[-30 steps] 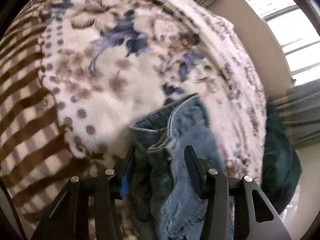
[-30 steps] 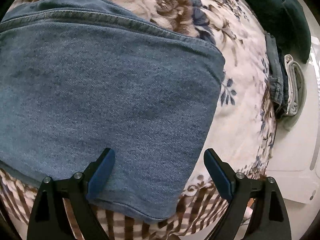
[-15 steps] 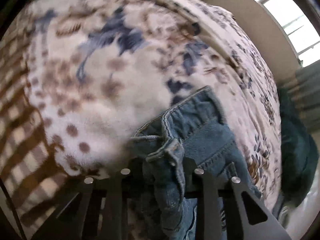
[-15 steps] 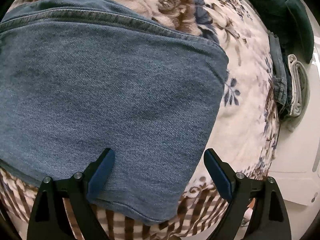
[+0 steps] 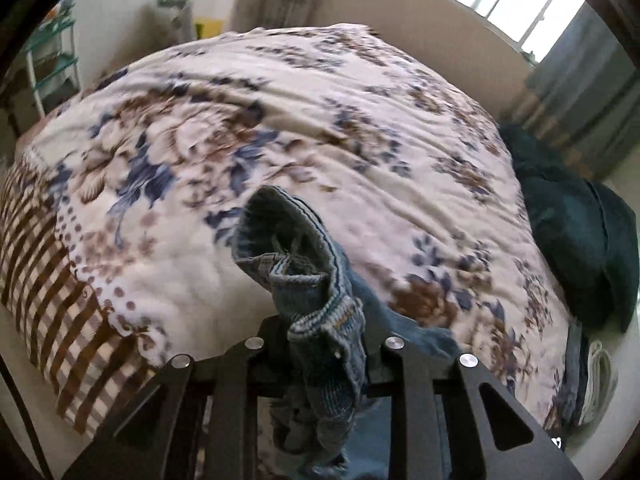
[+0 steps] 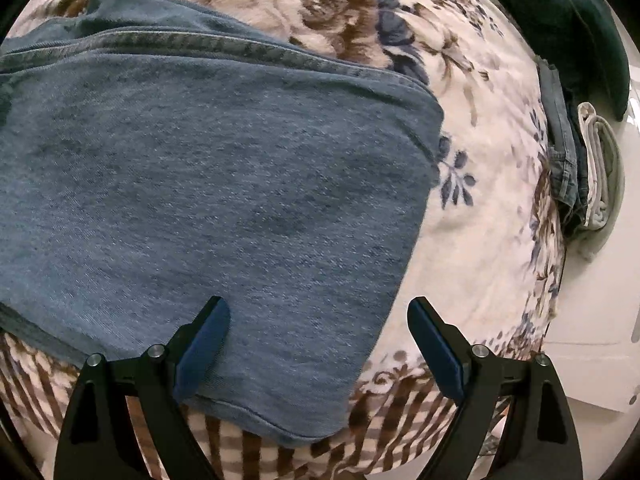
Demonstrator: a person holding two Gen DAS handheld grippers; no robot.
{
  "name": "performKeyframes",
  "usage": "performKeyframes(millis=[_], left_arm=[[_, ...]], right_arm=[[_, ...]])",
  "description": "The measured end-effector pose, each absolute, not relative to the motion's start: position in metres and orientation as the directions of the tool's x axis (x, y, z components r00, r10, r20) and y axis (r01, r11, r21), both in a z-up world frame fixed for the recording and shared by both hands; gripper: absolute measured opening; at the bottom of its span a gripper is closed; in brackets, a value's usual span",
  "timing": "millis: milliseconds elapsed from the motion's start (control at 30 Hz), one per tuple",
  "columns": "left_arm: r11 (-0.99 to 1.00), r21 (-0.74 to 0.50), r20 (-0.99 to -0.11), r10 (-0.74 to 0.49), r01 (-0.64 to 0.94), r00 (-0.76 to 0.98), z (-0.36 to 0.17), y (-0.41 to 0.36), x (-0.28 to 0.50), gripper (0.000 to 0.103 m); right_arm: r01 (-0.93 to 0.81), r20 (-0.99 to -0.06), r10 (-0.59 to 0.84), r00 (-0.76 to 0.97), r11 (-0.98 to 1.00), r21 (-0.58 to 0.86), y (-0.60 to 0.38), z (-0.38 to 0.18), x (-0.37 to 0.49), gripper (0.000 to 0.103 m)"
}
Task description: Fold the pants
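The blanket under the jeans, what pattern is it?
The blanket is cream with blue and brown flowers and a brown checked border, best seen in the left wrist view.

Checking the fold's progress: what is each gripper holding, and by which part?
The left gripper is shut on the jeans at a bunched hem edge. The right gripper is open, holding nothing.

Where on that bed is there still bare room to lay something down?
The widest bare stretch of blanket lies beyond the jeans bunched in the left claw, toward the far edge. A narrower strip runs between the flat denim and the folded clothes. That edge, by the dark green bundle, is crowded.
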State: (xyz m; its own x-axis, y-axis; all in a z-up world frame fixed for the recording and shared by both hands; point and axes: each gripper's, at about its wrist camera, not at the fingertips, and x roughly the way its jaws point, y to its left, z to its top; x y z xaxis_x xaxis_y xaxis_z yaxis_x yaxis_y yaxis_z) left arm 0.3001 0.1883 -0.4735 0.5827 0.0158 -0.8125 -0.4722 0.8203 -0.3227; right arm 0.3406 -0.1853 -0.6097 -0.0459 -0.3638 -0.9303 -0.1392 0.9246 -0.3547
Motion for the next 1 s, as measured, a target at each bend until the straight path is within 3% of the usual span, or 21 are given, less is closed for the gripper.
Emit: performKeyframes(millis=[500, 767, 1000], left_arm=[[0.974, -0.196, -0.802, -0.096, -0.109, 0.590, -0.451, 0.015, 0.307, 0.020], [0.981, -0.109, -0.861, -0.173, 0.159, 0.478, -0.500, -0.097, 0.301, 0.020], [0.972, -0.052, -0.917, -0.138, 0.231, 0.373, -0.544, -0.129, 0.300, 0.020]], right_arm=[[-0.055, -0.957, -0.289, -0.037, 0.956, -0.287, -0.233, -0.596, 0.330, 0.092], [0.073, -0.982, -0.171, -0.075, 0.982, -0.177, -0.276, -0.591, 0.317, 0.092], [0.211, -0.991, -0.082, -0.104, 0.972, -0.103, -0.330, -0.590, 0.298, 0.092]])
